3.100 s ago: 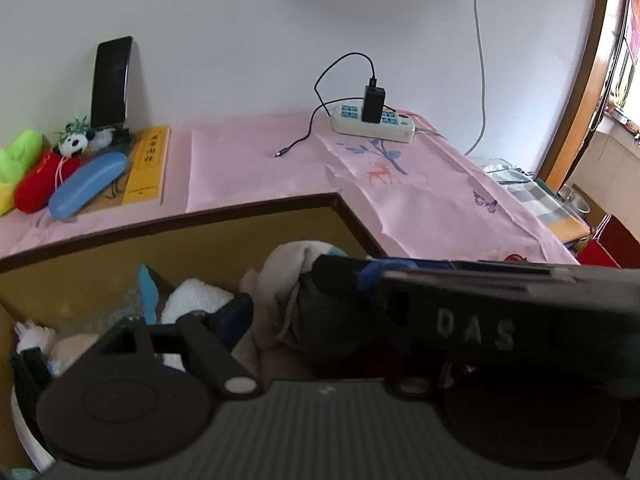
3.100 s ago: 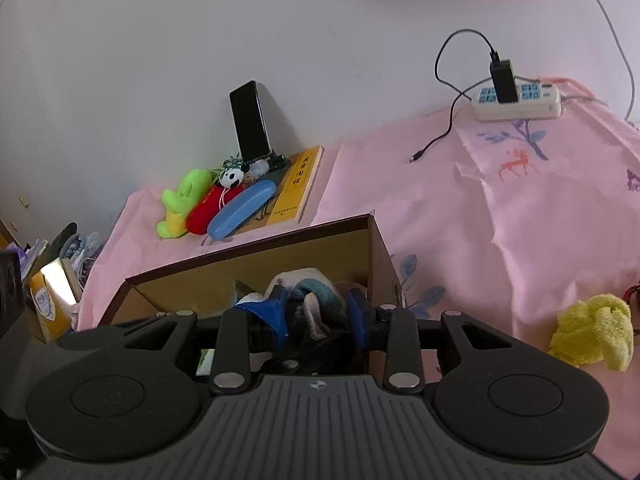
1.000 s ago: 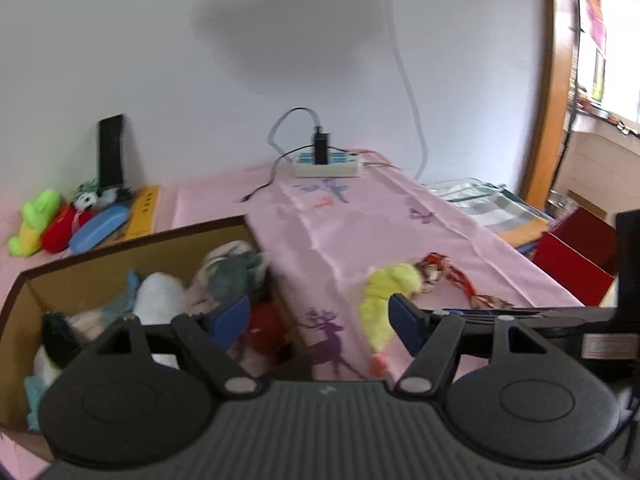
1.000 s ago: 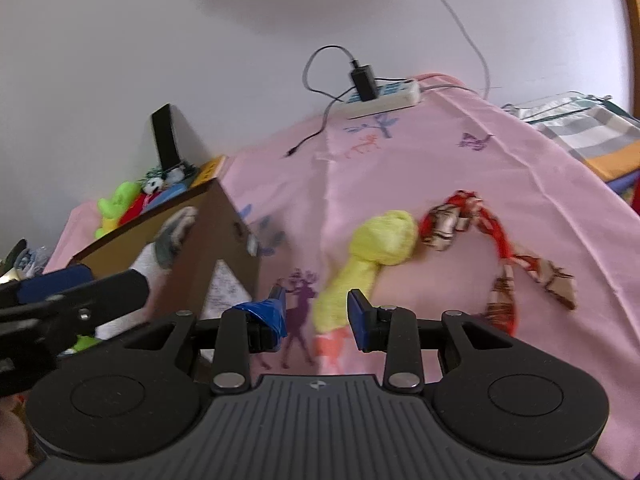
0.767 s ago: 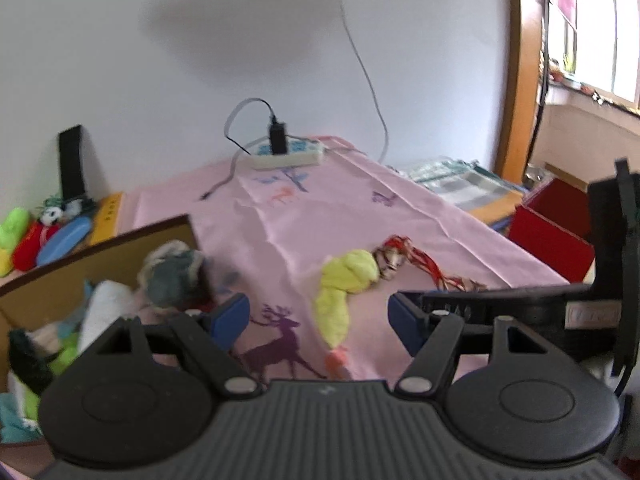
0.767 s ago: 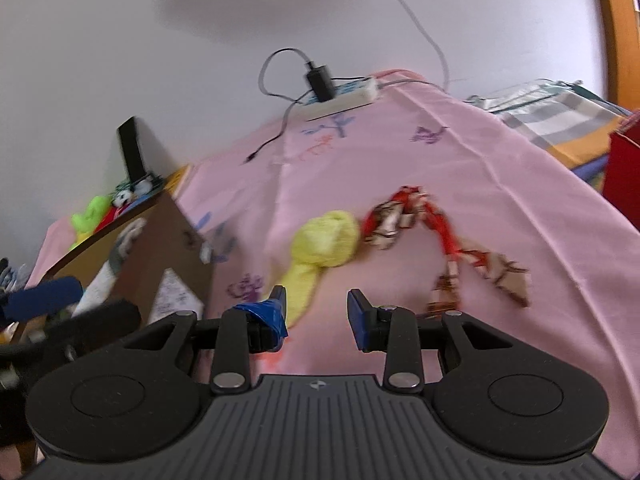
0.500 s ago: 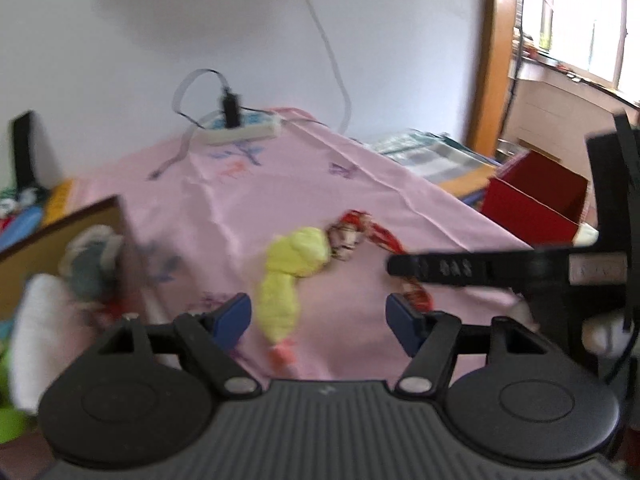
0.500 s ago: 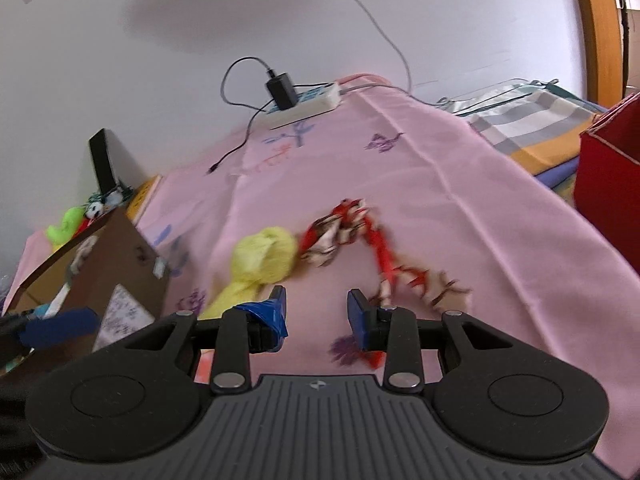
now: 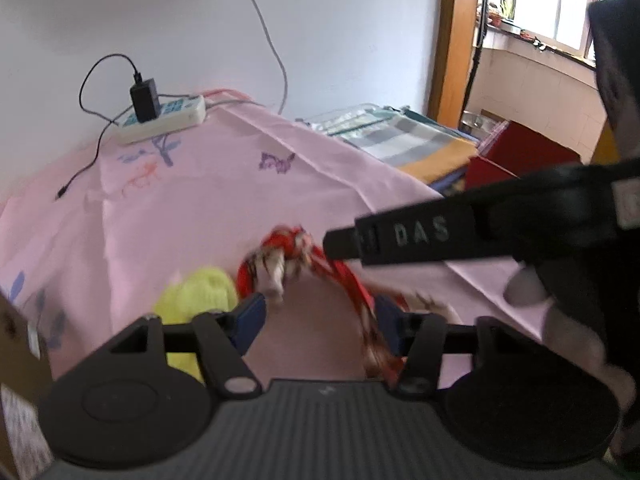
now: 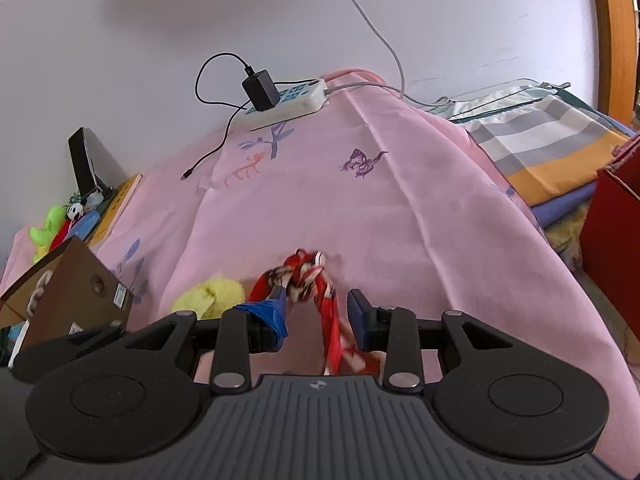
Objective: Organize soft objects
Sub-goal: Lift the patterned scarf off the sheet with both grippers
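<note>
The red patterned scarf (image 10: 316,280) lies knotted on the pink-covered worktop (image 10: 400,208), just beside the yellow cloth (image 10: 212,294). Both tongs, left (image 9: 320,314) and right (image 10: 318,312), stand spread astride it, apparently positioned for pickup; blur obscures contact.

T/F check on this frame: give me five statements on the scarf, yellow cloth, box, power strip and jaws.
1. The red patterned scarf lies on the pink tablecloth. True.
2. The yellow cloth is inside the cardboard box. False: it lies on the tablecloth beside the scarf.
3. A black charger is plugged into the power strip. True.
4. The right gripper is clamped on the yellow cloth. False: its jaws are open, astride the scarf.
5. The left gripper is empty, jaws apart. True.
</note>
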Available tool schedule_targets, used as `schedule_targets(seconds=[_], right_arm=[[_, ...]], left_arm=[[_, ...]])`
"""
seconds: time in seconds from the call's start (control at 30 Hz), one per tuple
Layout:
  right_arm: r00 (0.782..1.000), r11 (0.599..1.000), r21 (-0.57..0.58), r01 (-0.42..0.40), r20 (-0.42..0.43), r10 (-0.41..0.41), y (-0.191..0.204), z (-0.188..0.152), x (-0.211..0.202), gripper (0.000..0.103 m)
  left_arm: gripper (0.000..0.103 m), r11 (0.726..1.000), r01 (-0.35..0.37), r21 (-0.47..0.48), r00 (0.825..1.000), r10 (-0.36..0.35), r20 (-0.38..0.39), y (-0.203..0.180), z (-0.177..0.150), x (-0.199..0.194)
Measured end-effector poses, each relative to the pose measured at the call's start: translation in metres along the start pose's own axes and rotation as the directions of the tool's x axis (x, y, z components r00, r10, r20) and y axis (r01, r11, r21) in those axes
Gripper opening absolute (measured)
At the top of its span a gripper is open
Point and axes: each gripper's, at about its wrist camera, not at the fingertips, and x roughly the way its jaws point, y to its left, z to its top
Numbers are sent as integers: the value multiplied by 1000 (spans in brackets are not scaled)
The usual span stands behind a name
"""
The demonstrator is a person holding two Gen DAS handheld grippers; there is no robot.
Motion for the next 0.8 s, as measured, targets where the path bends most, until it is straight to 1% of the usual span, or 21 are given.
schedule_targets(seconds=[0.07,0.23,0.37,0.47,0.5,0.53,0.6,0.67,0.73,0.8], right_arm=[[1000,1000,2,-15,-11,15,-1,4,7,17],[999,1000,-13,-26,-34,26,-1,12,23,17],[999,1000,-26,-14,-44,12,-1,15,34,17],[997,1000,-14,-26,-69,25,-4,18,41,17],[996,999,-12,-32,-84,31,-5,19,44,17],[995,999,-11,-36,-97,35,-6,19,47,17],[993,999,-14,-40,-115,38,-6,18,51,17],[990,998,-12,-54,-128,52,-6,19,53,16],[988,997,10,-75,-135,75,-9,19,54,14],[988,997,13,-81,-131,82,-8,18,51,9]], left_arm=[[67,1000,-3,7,1000,3,5,3,5,10],[70,1000,-1,-1,1000,1,-27,10,9,37],[70,1000,-18,13,1000,18,-25,13,11,49],[70,999,-26,25,1000,26,-18,14,12,54],[67,999,-24,28,1000,24,-17,14,12,56],[59,999,-15,31,1000,15,-18,14,11,56],[50,999,-5,44,1000,6,-22,11,11,57],[46,998,2,57,1000,-1,-17,9,10,58],[37,998,14,65,1000,-12,-16,8,11,57],[34,997,15,72,1000,-14,-15,5,11,55]])
